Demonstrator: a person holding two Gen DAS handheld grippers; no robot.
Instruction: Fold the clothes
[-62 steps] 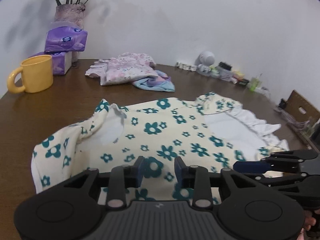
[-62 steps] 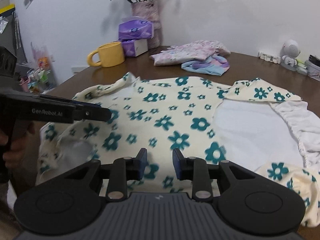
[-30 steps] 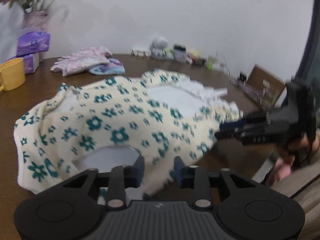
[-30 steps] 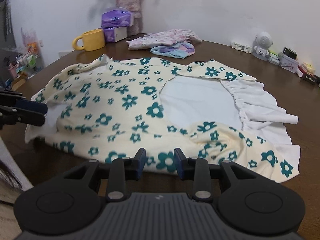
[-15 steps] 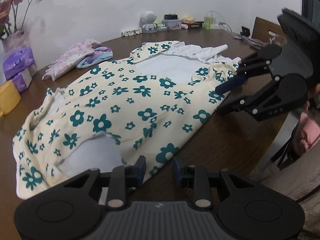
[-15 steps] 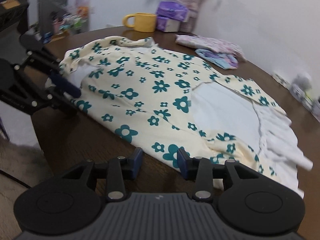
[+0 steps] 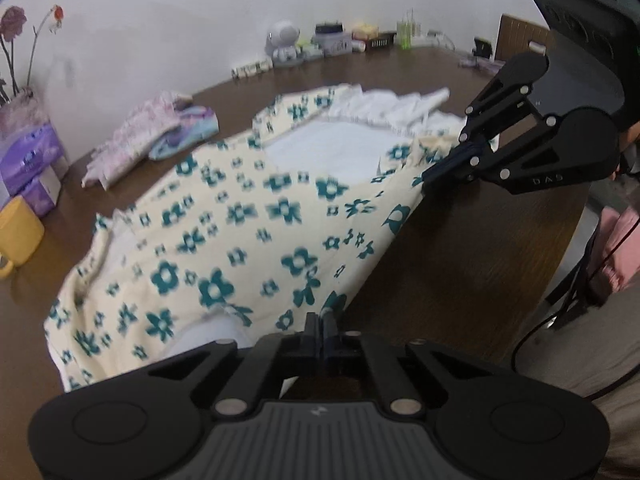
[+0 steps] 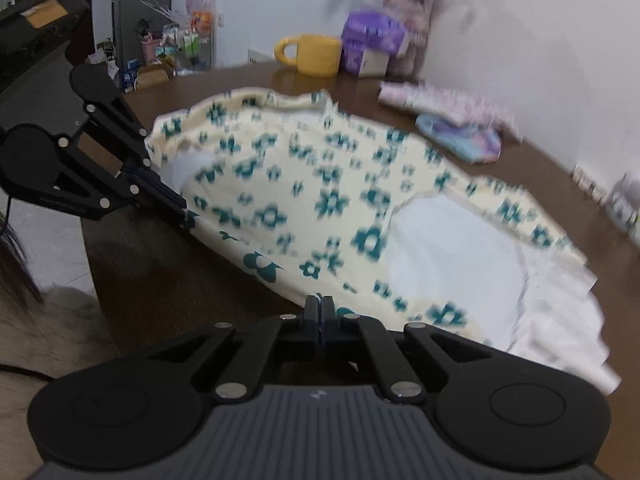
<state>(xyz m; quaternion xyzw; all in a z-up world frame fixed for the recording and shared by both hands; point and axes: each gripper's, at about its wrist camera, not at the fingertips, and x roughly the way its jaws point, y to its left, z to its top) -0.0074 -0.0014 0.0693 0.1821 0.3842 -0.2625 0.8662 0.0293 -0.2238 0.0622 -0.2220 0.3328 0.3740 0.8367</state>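
Cream garment [image 7: 248, 216] printed with teal flowers, white lining exposed at a wide opening and at a ruffled white edge; spread over the dark wooden surface [image 7: 472, 264], near edge raised off the wood between the two claws. Left claw [image 7: 322, 322] just closed, clenched on the near hem, fabric pinched between its fingers; same claw seen at left in the right wrist view [image 8: 182, 216], gripping the hem. Right claw [image 8: 319, 304] likewise just closed, clenched on the hem toward the ruffled end; seen at right in the left wrist view [image 7: 430, 178], biting the cloth edge. Flower print smeared by motion blur. Hem directly beneath each camera hidden behind the claw body. Beyond the garment: folded pink and blue clothes [image 7: 156, 136], yellow mug [image 8: 314, 54], purple tissue packs [image 8: 372, 36], vase [image 8: 406, 12] cut off at frame top.
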